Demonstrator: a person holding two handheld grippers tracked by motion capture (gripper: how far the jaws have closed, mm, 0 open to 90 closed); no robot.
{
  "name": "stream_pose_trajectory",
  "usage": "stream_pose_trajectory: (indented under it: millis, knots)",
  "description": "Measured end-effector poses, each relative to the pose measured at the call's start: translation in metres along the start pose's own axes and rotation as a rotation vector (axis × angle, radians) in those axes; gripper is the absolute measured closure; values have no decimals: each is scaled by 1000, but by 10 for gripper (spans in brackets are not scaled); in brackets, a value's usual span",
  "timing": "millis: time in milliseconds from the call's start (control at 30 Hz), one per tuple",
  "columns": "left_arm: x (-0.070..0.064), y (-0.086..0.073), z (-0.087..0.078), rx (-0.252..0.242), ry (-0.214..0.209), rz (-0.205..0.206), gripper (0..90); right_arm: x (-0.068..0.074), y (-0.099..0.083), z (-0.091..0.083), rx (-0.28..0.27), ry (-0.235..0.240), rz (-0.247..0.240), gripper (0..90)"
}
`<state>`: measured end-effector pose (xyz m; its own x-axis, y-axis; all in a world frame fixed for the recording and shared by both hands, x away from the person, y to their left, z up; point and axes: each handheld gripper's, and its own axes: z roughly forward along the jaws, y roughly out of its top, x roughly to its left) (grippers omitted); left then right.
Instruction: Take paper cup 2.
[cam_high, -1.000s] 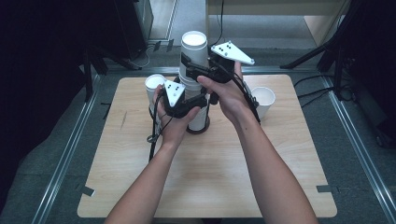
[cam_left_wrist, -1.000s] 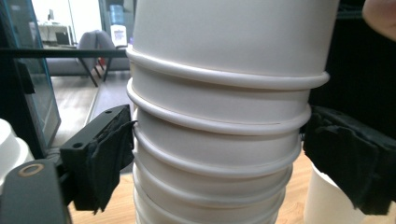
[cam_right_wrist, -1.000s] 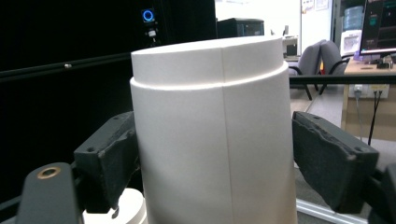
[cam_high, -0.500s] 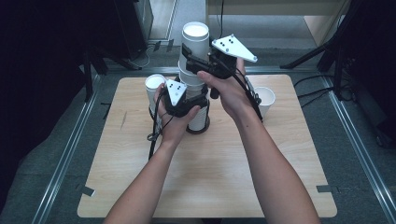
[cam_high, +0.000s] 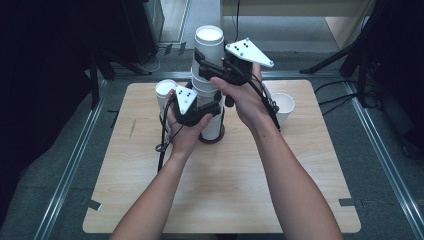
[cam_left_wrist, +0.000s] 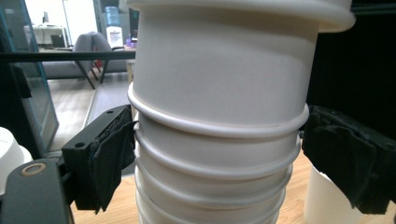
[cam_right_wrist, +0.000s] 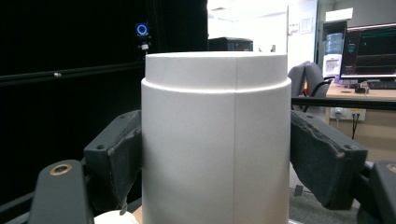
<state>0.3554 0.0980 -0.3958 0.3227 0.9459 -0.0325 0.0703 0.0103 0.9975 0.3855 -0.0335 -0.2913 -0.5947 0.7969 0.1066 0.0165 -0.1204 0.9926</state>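
A stack of upturned white paper cups (cam_high: 212, 127) stands mid-table. My left gripper (cam_high: 213, 108) is shut on its lower part; in the left gripper view the black pads (cam_left_wrist: 111, 154) press both sides of the ribbed stack (cam_left_wrist: 215, 149). My right gripper (cam_high: 207, 67) is shut on the top cup (cam_high: 209, 46), held high over the stack with its closed base up. The right gripper view has that cup (cam_right_wrist: 215, 140) squeezed between both pads (cam_right_wrist: 122, 154).
One single white cup (cam_high: 164, 93) stands left of the stack and another (cam_high: 282, 107) stands right of it, open end up. The wooden table (cam_high: 230, 200) has bare room in front. Dark stands and cables surround the table.
My right gripper has risen with the top cup, sliding it higher off the stack. The left gripper stays put on the stack.
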Motion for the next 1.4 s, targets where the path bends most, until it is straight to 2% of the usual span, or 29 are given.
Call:
stream_pose_trajectory:
  millis: [300, 400, 467, 533, 567, 600, 633, 700, 767, 800, 833, 867, 900, 933, 1000, 1100, 1400]
  knots:
    - [0, -2, -2, -11, 0, 14, 136, -2, -2, 0, 10, 2, 14, 208]
    - [2, -2, -2, -15, -8, 0, 151, -3, -5, 1, 21, -3, 26, 204]
    - [2, -2, -3, -22, 4, -7, 183, -4, -8, 1, 30, -8, 33, 206]
    - [4, -2, -6, -47, 29, -31, 333, -7, -12, 2, 37, -14, 40, 211]
    - [5, -2, -6, -55, 50, -45, 515, -8, -13, 2, 38, -14, 43, 214]
    - [7, -1, -6, -55, 32, -62, 570, -9, -14, 1, 41, -14, 46, 215]
    - [8, -1, -5, -52, 22, -66, 549, -10, -15, 1, 41, -12, 46, 216]
    - [8, -4, -5, -48, 7, -41, 469, -11, -16, 1, 41, -17, 48, 215]
    - [7, -6, -10, -69, -19, -32, 384, -14, -15, 2, 20, -8, 59, 214]
    - [6, -7, -14, -82, -23, -22, 350, -17, -15, 1, 9, 4, 68, 174]
    - [3, -8, -17, -88, -25, -8, 349, -19, -13, 0, -8, 29, 85, 173]
    - [1, -8, -18, -85, -30, 11, 336, -21, -13, 1, -16, 28, 87, 180]
    - [-1, -8, -18, -82, -40, 21, 320, -21, -13, 2, -17, 16, 70, 182]
    - [-2, -7, -17, -71, -37, 26, 311, -22, -15, 3, -14, 25, 61, 176]
    - [-1, -6, -13, -53, -19, 21, 303, -23, -18, 6, 3, 23, 66, 165]
    - [1, -8, -7, -25, -14, 7, 298, -20, -24, 11, 38, 24, 54, 166]
    - [4, -6, -4, -22, -15, -14, 253, -22, -30, 19, 97, 23, 61, 137]
